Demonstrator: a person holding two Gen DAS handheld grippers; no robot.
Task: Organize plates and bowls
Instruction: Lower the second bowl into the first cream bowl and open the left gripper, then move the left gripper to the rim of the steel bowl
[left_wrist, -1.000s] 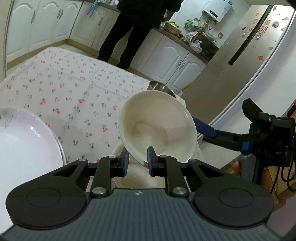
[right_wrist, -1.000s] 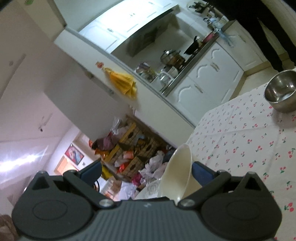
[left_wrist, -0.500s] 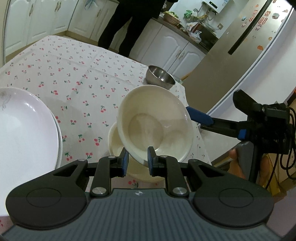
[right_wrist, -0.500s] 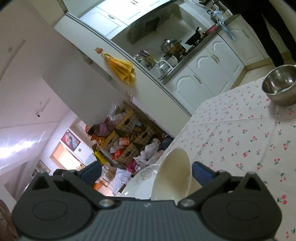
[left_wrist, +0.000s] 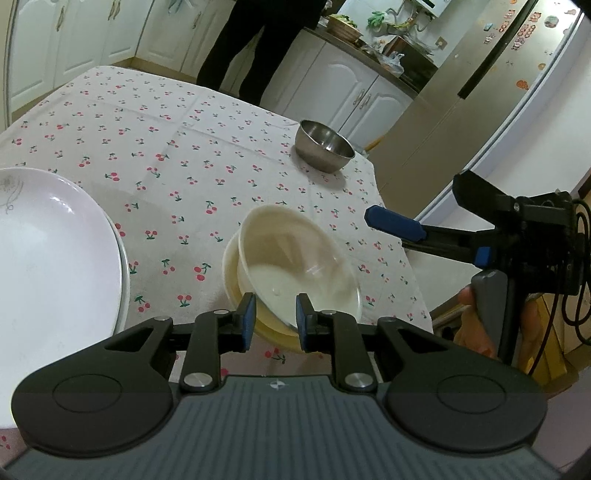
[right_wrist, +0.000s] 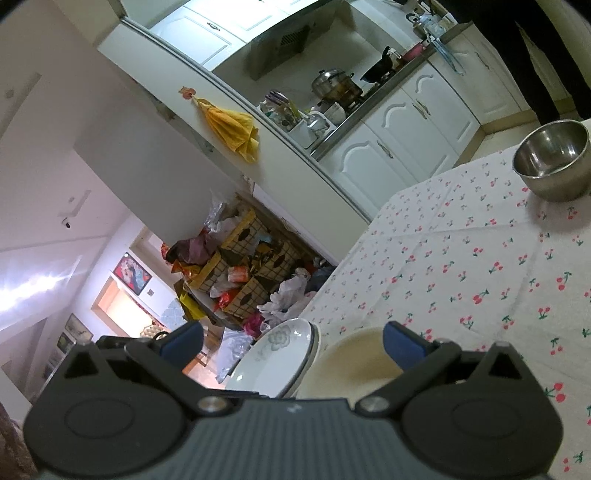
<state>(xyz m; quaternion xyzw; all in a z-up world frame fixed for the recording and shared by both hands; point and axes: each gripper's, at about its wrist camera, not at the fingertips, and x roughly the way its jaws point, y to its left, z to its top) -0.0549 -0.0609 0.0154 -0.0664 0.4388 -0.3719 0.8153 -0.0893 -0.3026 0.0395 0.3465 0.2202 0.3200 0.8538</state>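
The cream bowl (left_wrist: 295, 266) sits low and centre in the left wrist view, tilted toward the camera and nested into a second cream bowl (left_wrist: 231, 269) beneath it on the cherry-print tablecloth (left_wrist: 166, 147). Its near rim lies straight ahead between the fingers of the left gripper (left_wrist: 274, 319), whose jaws stand narrowly apart around that rim; whether they press it I cannot tell. The right gripper (right_wrist: 291, 341), entering from the right edge of that view, is spread wide and holds nothing. White plates (left_wrist: 48, 266) fill the lower left; a steel bowl (left_wrist: 324, 150) stands well apart, upper centre.
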